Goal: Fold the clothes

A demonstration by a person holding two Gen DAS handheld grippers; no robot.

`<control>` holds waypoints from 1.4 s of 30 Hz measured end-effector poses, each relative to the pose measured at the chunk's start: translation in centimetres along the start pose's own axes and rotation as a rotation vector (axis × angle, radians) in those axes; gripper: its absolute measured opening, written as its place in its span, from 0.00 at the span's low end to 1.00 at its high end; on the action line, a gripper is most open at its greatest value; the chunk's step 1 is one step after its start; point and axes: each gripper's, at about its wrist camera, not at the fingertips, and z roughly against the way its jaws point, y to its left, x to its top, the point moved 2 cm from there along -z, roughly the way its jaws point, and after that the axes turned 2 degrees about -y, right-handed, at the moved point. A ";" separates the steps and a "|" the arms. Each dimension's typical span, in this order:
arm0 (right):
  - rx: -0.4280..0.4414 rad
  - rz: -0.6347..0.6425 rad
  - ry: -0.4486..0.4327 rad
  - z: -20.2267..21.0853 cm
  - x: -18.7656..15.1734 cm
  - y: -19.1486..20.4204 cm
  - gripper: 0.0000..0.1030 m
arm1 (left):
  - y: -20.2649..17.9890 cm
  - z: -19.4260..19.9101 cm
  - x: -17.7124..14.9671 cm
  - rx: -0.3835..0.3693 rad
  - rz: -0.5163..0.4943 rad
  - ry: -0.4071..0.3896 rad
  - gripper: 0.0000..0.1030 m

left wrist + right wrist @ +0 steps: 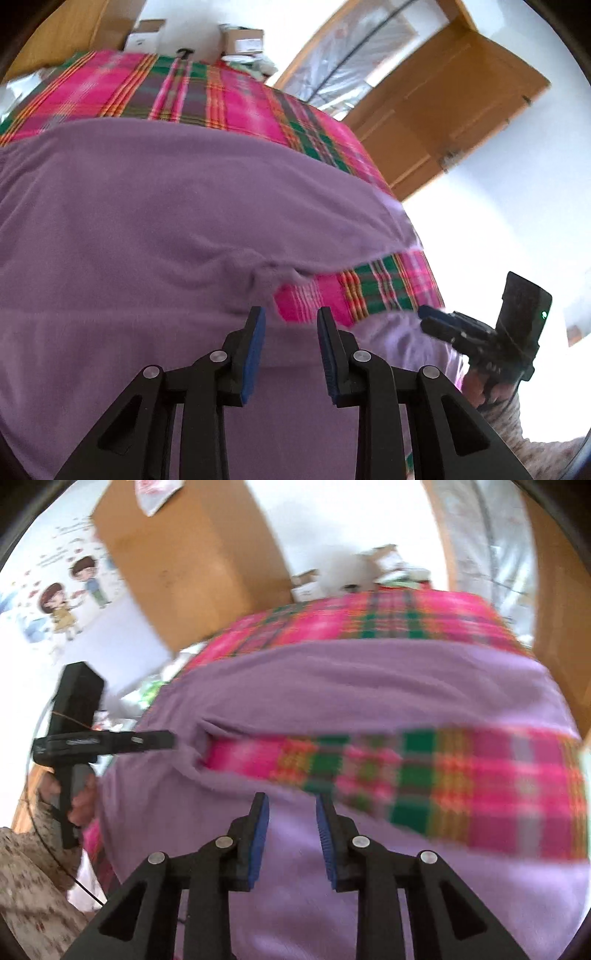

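Bright daylit room with white walls, a bed under a pink-and-green plaid cover [236,96], cardboard boxes [243,38] piled at its far end, an open wooden door [454,107] off to the right and a cartoon kids wall sticker [70,598] on the left.

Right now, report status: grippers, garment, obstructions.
Left gripper open, empty. Right gripper open, empty. Purple garment spread on plaid bedcover, a strip of plaid showing between two parts. Nothing lying on it.
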 end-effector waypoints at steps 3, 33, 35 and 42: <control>-0.133 0.005 0.013 1.4 -2.9 -0.6 0.26 | -1.2 -0.3 -1.2 -0.034 -0.038 0.028 0.28; -0.567 -0.651 -0.271 14.4 -15.7 -15.0 0.27 | -2.0 -5.2 -0.8 0.070 0.039 0.061 0.28; -0.523 -0.676 -0.284 14.4 -16.3 -15.2 0.28 | -2.1 -5.1 -1.0 0.077 0.037 0.063 0.28; -0.440 -0.692 -0.308 13.9 -17.3 -15.3 0.23 | -2.2 -4.8 -1.5 0.083 0.046 0.067 0.28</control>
